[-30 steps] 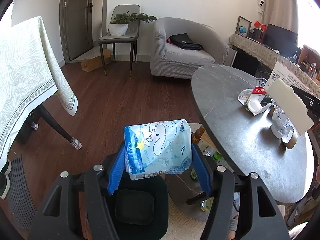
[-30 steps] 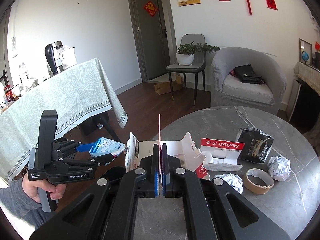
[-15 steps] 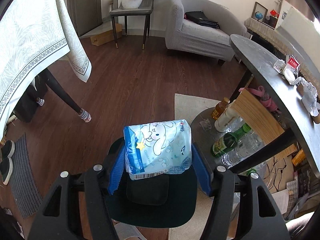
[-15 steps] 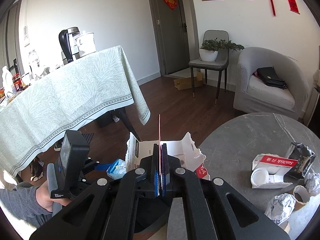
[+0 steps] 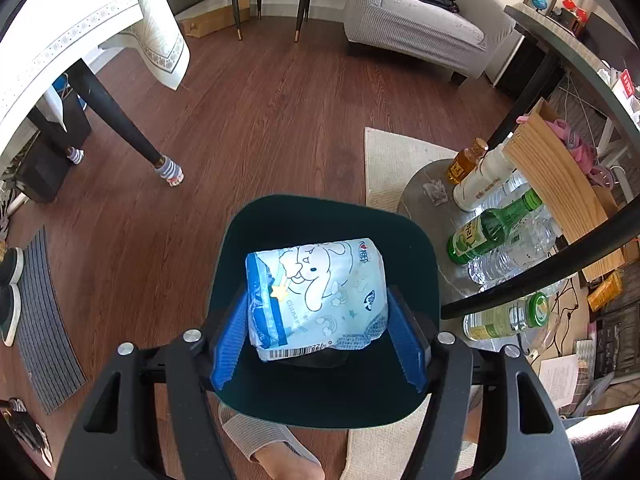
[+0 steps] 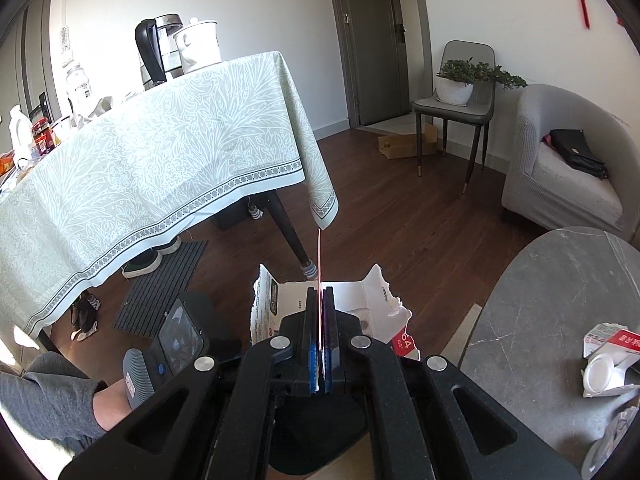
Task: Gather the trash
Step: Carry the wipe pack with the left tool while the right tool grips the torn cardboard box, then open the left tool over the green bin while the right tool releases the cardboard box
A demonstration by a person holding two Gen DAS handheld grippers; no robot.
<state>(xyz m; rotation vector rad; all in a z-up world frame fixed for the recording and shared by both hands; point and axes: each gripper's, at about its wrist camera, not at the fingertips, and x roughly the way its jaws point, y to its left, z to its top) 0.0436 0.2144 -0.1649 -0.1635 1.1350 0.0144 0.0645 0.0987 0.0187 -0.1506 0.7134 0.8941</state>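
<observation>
Our left gripper (image 5: 316, 332) was opening, the pale blue cartoon-printed tissue pack (image 5: 316, 292) between its blue pads, over the dark green plastic bin (image 5: 420, 248). Our right gripper (image 6: 320, 344) stayed clamped on a torn white-and-red cardboard box (image 6: 372, 312) above brown wood flooring (image 5: 260, 120), beside the grey marble round table (image 6: 560, 300).

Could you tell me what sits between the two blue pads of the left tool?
In the left wrist view, a blue cartoon tissue pack sits between the opening left tool pads, over the dark bin.

One bin (image 5: 416, 240), one tissue pack (image 5: 316, 292), roughly five bottles (image 5: 492, 228).
</observation>
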